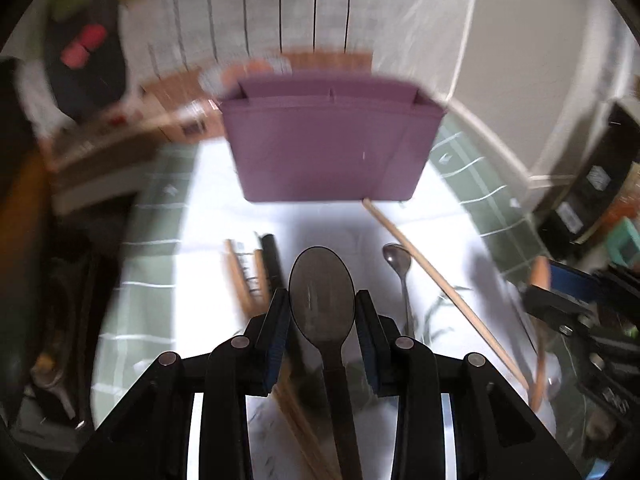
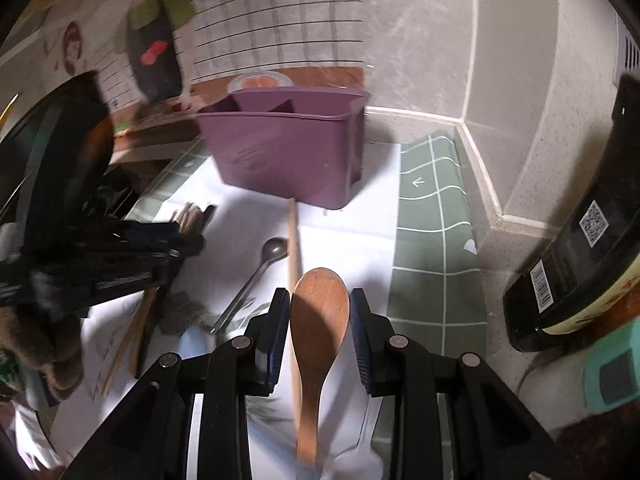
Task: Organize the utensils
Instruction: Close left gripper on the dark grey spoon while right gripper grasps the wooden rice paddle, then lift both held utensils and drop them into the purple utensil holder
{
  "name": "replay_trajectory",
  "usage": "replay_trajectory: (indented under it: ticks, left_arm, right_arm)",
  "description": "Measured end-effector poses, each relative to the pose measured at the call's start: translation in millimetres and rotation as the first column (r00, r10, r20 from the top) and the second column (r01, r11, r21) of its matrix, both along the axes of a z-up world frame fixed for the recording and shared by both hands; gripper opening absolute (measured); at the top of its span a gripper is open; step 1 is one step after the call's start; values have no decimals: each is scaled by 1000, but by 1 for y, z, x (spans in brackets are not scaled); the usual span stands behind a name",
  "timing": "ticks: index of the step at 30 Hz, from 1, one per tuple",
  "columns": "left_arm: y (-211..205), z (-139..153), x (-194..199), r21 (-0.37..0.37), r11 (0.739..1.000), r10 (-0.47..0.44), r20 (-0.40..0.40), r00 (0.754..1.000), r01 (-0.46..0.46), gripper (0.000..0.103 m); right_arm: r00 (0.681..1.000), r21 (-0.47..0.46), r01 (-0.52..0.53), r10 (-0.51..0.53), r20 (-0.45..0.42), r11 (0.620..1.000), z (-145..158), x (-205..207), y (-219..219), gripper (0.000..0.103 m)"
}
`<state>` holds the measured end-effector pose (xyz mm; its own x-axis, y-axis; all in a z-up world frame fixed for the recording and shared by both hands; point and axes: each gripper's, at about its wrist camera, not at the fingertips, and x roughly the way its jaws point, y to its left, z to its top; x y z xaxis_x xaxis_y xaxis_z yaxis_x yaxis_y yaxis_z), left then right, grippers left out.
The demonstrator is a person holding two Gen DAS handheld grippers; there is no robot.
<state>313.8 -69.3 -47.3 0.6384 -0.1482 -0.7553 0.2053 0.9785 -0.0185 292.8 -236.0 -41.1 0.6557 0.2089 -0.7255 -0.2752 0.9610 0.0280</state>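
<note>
In the left wrist view my left gripper (image 1: pixel 322 296) is shut on a dark spoon (image 1: pixel 322 276); both pads press the sides of its bowl, and its handle runs back between the fingers. My right gripper (image 2: pixel 319 296) is shut the same way on a wooden spoon (image 2: pixel 320 320), held by the bowl. A purple divided utensil box (image 1: pixel 324 152) (image 2: pixel 284 156) stands upright ahead of both grippers. On the white sheet below lie a metal spoon (image 1: pixel 396 258) (image 2: pixel 274 250), a long wooden stick (image 1: pixel 440 284) (image 2: pixel 294 248) and a bundle of chopsticks (image 1: pixel 248 276).
A white sheet (image 2: pixel 352 224) covers a green grid mat (image 2: pixel 436 216) on the counter, which ends at a wall corner behind the box. A black bottle (image 2: pixel 580 240) lies at the right. The left gripper and hand fill the left edge of the right wrist view.
</note>
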Motion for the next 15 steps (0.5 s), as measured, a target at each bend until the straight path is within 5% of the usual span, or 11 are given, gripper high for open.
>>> replay_trajectory:
  ticks: [5, 15]
  left_arm:
    - [17, 33, -54, -8, 1000, 27, 154, 988, -26, 34]
    - [53, 73, -110, -69, 996, 72, 295, 953, -54, 34]
  right_arm:
    - [998, -18, -56, 56, 17, 998, 9, -19, 12, 28]
    - [987, -45, -125, 129, 95, 991, 43, -40, 34, 28]
